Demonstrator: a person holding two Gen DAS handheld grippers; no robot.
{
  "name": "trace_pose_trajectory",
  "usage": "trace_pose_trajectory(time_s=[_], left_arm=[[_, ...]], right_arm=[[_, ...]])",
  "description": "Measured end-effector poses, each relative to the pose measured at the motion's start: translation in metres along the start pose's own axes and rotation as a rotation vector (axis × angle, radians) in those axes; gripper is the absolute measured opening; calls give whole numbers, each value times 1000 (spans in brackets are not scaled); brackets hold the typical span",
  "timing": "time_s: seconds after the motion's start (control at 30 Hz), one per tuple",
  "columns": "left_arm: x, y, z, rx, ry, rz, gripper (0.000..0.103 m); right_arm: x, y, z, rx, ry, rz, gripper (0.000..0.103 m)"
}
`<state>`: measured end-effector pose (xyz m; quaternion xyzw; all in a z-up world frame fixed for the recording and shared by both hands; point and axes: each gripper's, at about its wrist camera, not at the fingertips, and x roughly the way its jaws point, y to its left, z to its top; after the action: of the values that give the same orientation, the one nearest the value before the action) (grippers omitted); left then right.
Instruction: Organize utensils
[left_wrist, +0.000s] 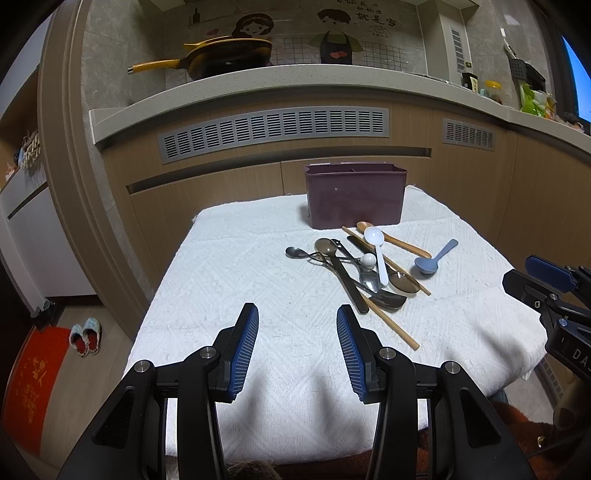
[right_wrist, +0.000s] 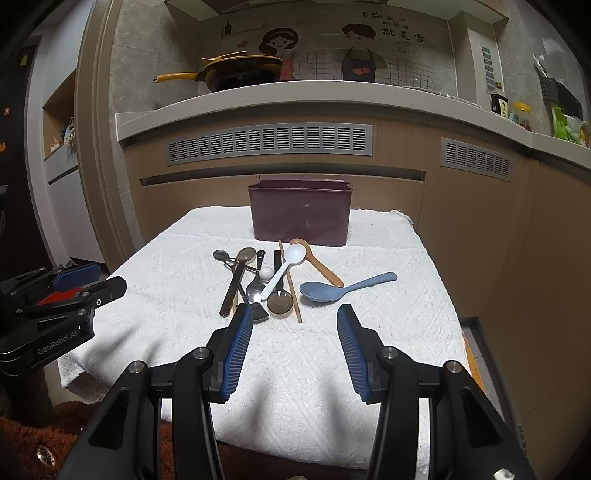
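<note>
**Li:** Utensils are all on the white cloth (right_wrist: 184, 254), I think. Nothing is sorted yet?

**Ana:** It seems so. They lie in one loose pile just in front of the purple holder (right_wrist: 300, 212). I see no handle standing above its rim, but the inside is mostly hidden, so I cannot be sure it is empty.

**Li:** What is in the pile?

**Ana:** A white spoon (right_wrist: 283, 271) lies on top, across the dark spoons. A wooden spoon (right_wrist: 317, 263) lies near the holder, and a chopstick (right_wrist: 290, 282) runs along the pile. The blue spoon (right_wrist: 343, 288) lies alone, a little apart on the right side.

**Li:** And the claws?

**Ana:** The left gripper (left_wrist: 297, 345) has its fingers wide apart and holds nothing. It hovers over bare cloth, near the end of the chopstick. The right gripper (right_wrist: 295, 347) is also spread wide and holds nothing, and it points at the near edge of the pile.

**Li:** So how much is done?

**Ana:** In my judgement almost nothing. Every piece must be picked and put in the holder. The blue spoon looks easiest to take first.
</note>
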<state>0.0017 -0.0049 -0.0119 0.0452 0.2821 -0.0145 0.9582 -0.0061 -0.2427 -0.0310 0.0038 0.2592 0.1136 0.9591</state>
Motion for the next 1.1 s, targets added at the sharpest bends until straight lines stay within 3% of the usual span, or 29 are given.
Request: trace_pose_trajectory(time_s=[1.1], left_arm=[[5,2,2,-7,25,-7,45]], right_arm=[[5,-4,-1,1,25,12,45]])
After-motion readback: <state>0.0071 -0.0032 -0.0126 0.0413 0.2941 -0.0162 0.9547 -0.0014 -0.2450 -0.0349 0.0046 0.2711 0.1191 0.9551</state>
